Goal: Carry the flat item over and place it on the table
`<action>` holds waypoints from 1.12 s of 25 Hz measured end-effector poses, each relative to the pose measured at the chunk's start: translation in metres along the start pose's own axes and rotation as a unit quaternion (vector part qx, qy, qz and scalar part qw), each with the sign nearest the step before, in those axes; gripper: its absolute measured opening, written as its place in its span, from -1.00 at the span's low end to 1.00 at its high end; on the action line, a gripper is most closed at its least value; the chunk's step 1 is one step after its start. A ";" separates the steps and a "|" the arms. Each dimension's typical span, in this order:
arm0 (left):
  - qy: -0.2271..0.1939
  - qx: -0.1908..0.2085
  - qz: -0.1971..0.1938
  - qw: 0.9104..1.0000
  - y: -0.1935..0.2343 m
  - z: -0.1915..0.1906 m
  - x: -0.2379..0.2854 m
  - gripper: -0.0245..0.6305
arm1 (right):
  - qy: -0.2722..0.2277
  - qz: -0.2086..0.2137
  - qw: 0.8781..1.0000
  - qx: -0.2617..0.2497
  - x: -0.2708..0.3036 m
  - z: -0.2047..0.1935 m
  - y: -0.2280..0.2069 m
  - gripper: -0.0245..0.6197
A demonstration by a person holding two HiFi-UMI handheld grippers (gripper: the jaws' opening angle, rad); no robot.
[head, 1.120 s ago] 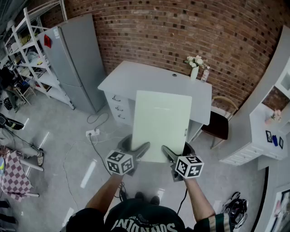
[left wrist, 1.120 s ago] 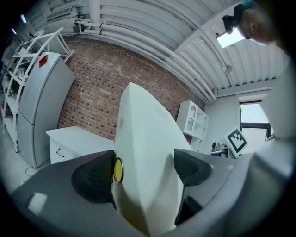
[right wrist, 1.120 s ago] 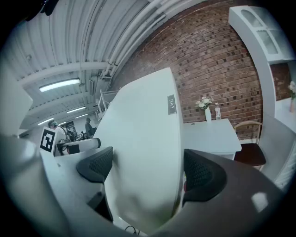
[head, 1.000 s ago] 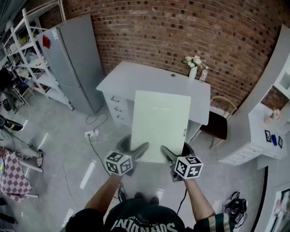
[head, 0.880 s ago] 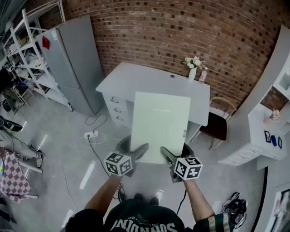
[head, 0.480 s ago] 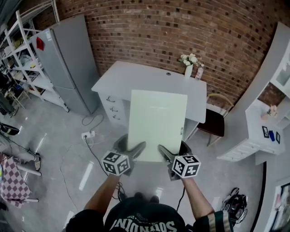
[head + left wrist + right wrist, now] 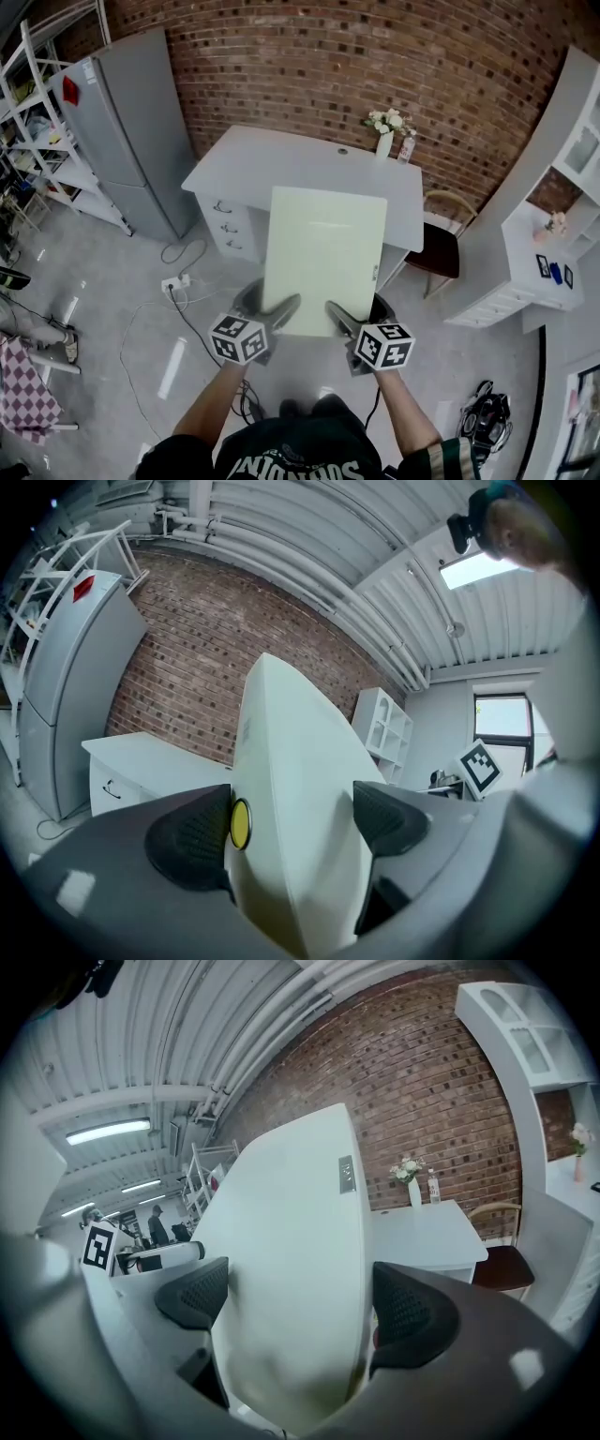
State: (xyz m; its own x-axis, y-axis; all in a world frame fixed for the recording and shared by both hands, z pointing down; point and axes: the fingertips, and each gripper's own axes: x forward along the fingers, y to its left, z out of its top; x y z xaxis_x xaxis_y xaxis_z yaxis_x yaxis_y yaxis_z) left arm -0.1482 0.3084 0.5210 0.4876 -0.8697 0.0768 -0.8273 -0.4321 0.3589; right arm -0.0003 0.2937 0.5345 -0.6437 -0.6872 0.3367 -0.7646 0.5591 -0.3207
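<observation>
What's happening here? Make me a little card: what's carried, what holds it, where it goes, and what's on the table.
Carried: pale flat board, not yet on the table
Left claw: shut on the board's near edge
Right claw: shut on the same edge
Table: white, straight ahead
On table: vase of flowers and a bottle, far right corner
Nearby: grey fridge on the left, chair on the right

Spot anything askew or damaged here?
Nothing stands out. The flat panel looks intact, clamped at its near edge by the left gripper and right gripper. The flower vase stands upright on the white table, near its back edge.
</observation>
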 end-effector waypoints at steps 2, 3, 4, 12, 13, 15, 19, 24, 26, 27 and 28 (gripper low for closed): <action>0.003 -0.001 -0.004 1.000 0.004 0.000 0.001 0.32 | 0.000 -0.004 1.000 0.002 0.003 0.000 0.001 0.57; 0.004 -0.002 -0.006 1.000 0.007 0.001 0.002 0.32 | 0.000 -0.006 1.000 0.003 0.006 0.000 0.001 0.57; 0.005 -0.002 -0.007 1.000 0.009 0.001 0.004 0.32 | 0.000 -0.008 1.000 0.004 0.008 0.000 0.001 0.57; 0.007 -0.005 -0.016 1.000 0.026 0.006 0.030 0.32 | 0.002 -0.018 1.000 0.005 0.030 0.011 -0.014 0.56; 0.007 -0.005 -0.016 1.000 0.029 0.008 0.035 0.32 | 0.001 -0.018 1.000 0.005 0.035 0.014 -0.017 0.56; 0.009 -0.003 -0.015 1.000 0.035 0.010 0.048 0.32 | 0.000 -0.017 1.000 0.007 0.044 0.019 -0.026 0.56; 0.010 -0.001 -0.016 1.000 0.046 0.018 0.078 0.32 | -0.006 -0.019 1.000 0.008 0.063 0.035 -0.046 0.56; 0.014 -0.002 -0.015 1.000 0.057 0.031 0.122 0.32 | -0.003 -0.019 1.000 0.011 0.088 0.060 -0.078 0.56; 0.014 -0.001 -0.013 1.000 0.061 0.037 0.141 0.32 | -0.003 -0.017 1.000 0.011 0.099 0.072 -0.092 0.56; 0.014 -0.002 -0.012 1.000 0.064 0.039 0.151 0.32 | -0.003 -0.016 1.000 0.010 0.104 0.078 -0.099 0.56; 0.014 -0.002 -0.011 1.000 0.066 0.042 0.160 0.32 | -0.004 -0.015 1.000 0.010 0.110 0.083 -0.106 0.56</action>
State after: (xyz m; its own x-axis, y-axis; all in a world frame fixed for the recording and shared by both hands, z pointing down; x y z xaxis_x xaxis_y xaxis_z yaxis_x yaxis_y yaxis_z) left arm -0.1364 0.1303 0.5180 0.5136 -0.8527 0.0955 -0.8152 -0.4501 0.3644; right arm 0.0127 0.1204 0.5317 -0.6208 -0.7066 0.3395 -0.7822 0.5298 -0.3278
